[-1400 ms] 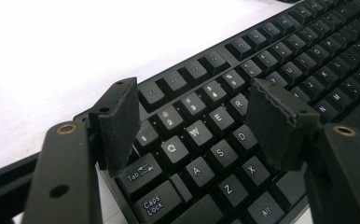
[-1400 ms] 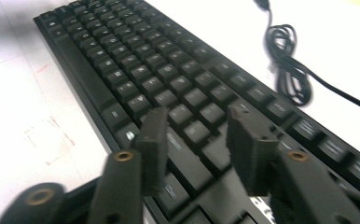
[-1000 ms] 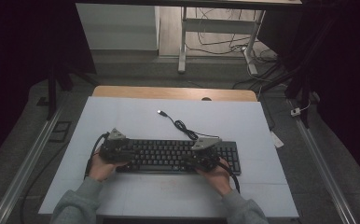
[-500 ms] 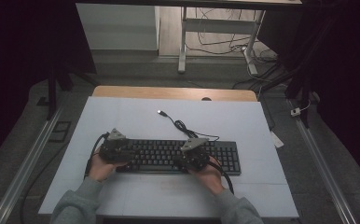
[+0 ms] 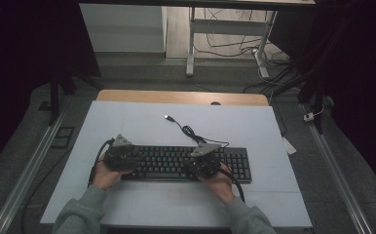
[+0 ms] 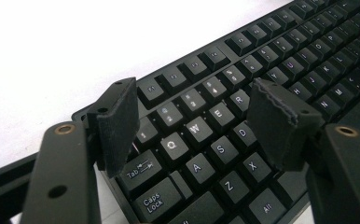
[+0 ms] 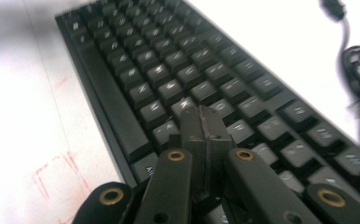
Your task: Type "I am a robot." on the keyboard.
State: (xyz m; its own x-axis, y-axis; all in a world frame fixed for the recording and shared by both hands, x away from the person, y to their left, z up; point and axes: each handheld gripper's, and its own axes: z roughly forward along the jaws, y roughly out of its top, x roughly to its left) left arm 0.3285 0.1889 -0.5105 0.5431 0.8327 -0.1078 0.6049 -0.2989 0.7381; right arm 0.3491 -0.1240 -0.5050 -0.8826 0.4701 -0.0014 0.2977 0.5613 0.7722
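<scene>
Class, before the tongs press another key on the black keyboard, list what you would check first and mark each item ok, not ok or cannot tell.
1. Keyboard lies flat on the table: ok.
2. Right tongs shut to a single tip for pressing: ok.
3. Right tip over the keys: ok; which key, cannot tell, the view is blurred.
4. Left tongs open, nothing between the pads: ok.
5. Cable lies behind the keyboard, away from both hands: ok.

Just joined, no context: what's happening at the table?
A person works a black keyboard on the white table with two handheld grippers. The left gripper is open over the keyboard's left end, around the Q, W and E keys. The right gripper is shut, its tip over the keys near the middle. The keyboard's cable lies unplugged behind.
</scene>
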